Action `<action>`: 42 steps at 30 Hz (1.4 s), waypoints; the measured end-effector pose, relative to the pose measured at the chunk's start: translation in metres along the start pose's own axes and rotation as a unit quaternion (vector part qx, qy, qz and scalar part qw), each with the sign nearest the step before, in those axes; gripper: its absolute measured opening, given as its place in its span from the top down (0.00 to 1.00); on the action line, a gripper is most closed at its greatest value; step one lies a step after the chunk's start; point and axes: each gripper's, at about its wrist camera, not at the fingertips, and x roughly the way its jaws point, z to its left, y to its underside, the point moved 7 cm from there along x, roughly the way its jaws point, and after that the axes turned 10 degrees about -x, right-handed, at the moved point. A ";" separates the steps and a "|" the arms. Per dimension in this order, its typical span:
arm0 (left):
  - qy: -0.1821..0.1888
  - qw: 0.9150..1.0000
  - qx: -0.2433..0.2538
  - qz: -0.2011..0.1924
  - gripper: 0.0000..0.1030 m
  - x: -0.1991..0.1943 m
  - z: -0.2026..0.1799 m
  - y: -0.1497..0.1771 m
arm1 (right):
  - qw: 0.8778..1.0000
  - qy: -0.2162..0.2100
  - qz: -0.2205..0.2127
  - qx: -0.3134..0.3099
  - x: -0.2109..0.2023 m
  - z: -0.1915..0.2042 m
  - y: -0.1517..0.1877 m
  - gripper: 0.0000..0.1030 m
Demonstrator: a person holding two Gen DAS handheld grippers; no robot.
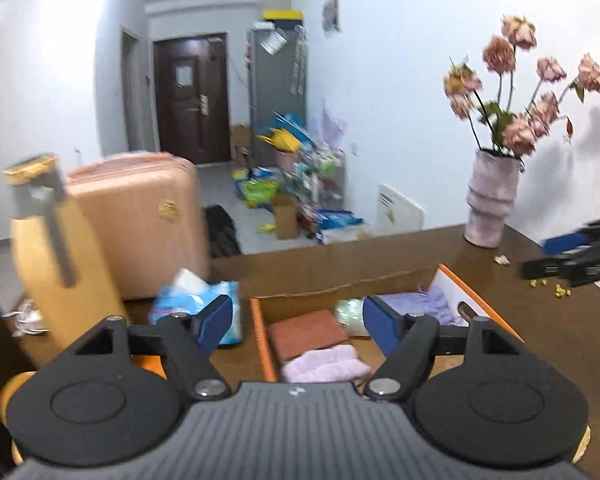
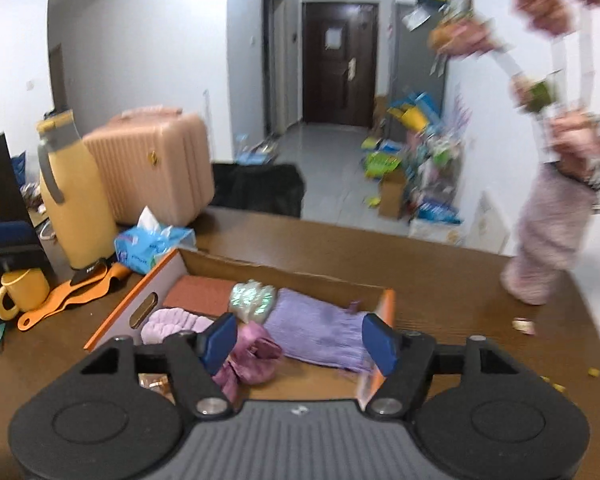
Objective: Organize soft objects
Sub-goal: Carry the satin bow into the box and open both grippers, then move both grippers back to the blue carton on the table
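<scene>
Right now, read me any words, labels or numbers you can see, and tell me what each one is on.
None can be read.
Tissue pack: print too blurred.
Suitcase: gold badge, too small.
Door: white notice, too small.
Yellow jug: base marking blurred.
Left tool and right tool: small marks, unreadable.

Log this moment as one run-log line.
left gripper: jaws open, empty | right gripper: jaws open, empty | box: folded cloths inside

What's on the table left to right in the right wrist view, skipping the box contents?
Yellow ceramic mug → tall yellow plastic jug with grey handle → blue soft tissue pack → orange-edged cardboard box → pale pink ribbed vase of dried flowers.
</scene>
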 end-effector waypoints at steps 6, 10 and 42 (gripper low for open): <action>-0.014 0.998 0.009 -0.054 0.14 -0.050 -0.010 0.004 | 0.999 0.032 -0.044 0.003 -0.058 0.000 0.010 0.20; -0.004 0.998 0.014 -0.061 0.13 -0.073 -0.020 0.010 | 0.998 0.031 -0.051 -0.010 -0.077 0.012 0.017 0.20; -0.002 0.998 -0.041 -0.041 0.00 -0.138 -0.003 0.207 | 0.991 0.003 -0.114 0.064 -0.147 0.139 0.212 0.09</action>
